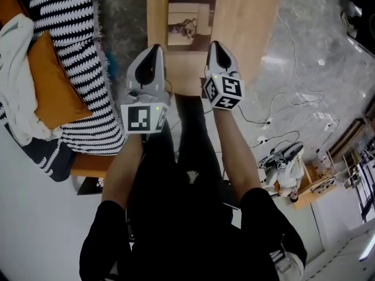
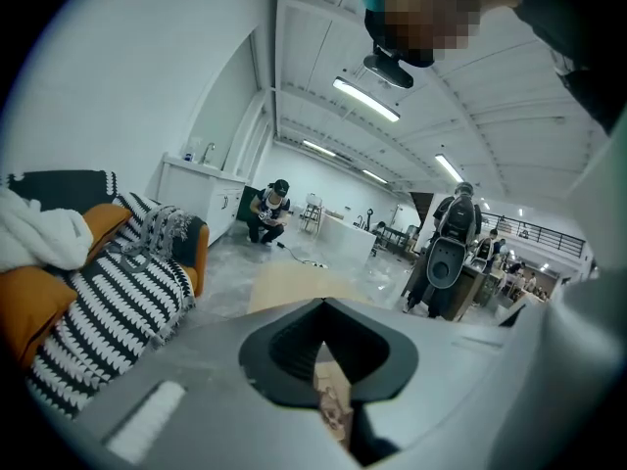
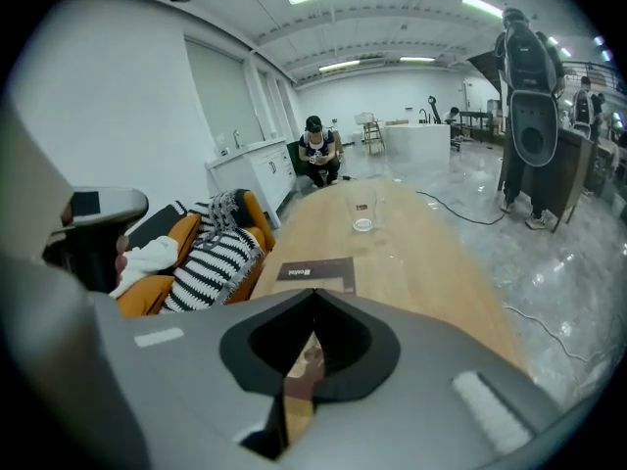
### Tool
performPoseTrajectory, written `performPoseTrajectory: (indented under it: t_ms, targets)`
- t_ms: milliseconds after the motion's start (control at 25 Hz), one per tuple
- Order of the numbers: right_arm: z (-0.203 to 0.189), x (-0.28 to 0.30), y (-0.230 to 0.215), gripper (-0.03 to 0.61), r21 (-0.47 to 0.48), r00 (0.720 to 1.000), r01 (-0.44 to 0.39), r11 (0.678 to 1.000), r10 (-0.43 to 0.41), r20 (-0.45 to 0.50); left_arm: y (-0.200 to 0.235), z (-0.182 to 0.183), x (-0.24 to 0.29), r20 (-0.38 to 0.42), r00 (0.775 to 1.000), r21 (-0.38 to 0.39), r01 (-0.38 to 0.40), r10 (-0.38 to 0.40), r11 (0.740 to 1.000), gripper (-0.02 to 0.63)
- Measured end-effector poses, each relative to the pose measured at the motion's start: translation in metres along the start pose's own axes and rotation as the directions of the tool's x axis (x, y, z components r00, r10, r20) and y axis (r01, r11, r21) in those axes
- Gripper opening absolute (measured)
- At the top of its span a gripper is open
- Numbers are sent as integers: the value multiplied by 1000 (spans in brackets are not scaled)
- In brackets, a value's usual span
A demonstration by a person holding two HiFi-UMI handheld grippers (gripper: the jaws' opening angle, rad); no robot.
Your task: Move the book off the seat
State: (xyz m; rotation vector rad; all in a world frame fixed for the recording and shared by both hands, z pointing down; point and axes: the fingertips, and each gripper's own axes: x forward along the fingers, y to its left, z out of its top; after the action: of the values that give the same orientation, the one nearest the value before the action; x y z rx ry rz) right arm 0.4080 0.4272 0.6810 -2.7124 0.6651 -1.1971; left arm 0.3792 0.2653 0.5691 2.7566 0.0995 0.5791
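The book (image 1: 191,21), brown-covered with a photo on its front, lies flat on the near end of the long wooden table (image 1: 252,16). It also shows in the right gripper view, book (image 3: 315,273), flat on the wood. My left gripper (image 1: 156,47) hovers just short of the book's lower left corner, jaws together and holding nothing. My right gripper (image 1: 215,43) hangs by the book's lower right corner, also shut and empty. Neither gripper touches the book. In the gripper views the left gripper (image 2: 323,305) and the right gripper (image 3: 313,292) each show their jaws meeting at the tip.
A sofa (image 1: 88,163) at the left carries a black-and-white striped blanket (image 1: 70,34), an orange cushion (image 1: 50,81) and a white cloth (image 1: 17,81). A glass (image 3: 363,214) stands farther along the table. Cables (image 1: 293,107) lie across the shiny floor on the right. A person (image 3: 315,155) crouches far off.
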Motion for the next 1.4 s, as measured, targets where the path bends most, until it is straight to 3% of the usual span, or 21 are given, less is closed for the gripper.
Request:
performPoseTrajectory:
  t_ms: [320, 600, 800, 960, 1200, 1400]
  targets:
    - [85, -74, 41, 9, -47, 991, -86, 995, 90, 94, -38, 76, -49, 80, 997, 48, -7, 3, 999, 6]
    - [163, -163, 72, 9, -97, 968, -110, 989, 128, 213, -87, 161, -101, 179, 984, 55, -2, -8, 998, 6]
    - [211, -225, 84, 9, -124, 935, -123, 985, 157, 318, -126, 212, -137, 251, 967, 100, 6, -31, 995, 6]
    - [242, -270, 89, 9, -141, 899, -138, 980, 183, 397, -152, 231, -163, 285, 958, 126, 2, -38, 992, 6]
    - [274, -330, 102, 9, -170, 838, -167, 971, 230, 495, -173, 254, -199, 338, 941, 157, -18, -37, 987, 6]
    - [282, -368, 114, 9, -192, 818, -162, 968, 240, 522, -179, 279, -229, 383, 923, 164, -29, -37, 986, 6]
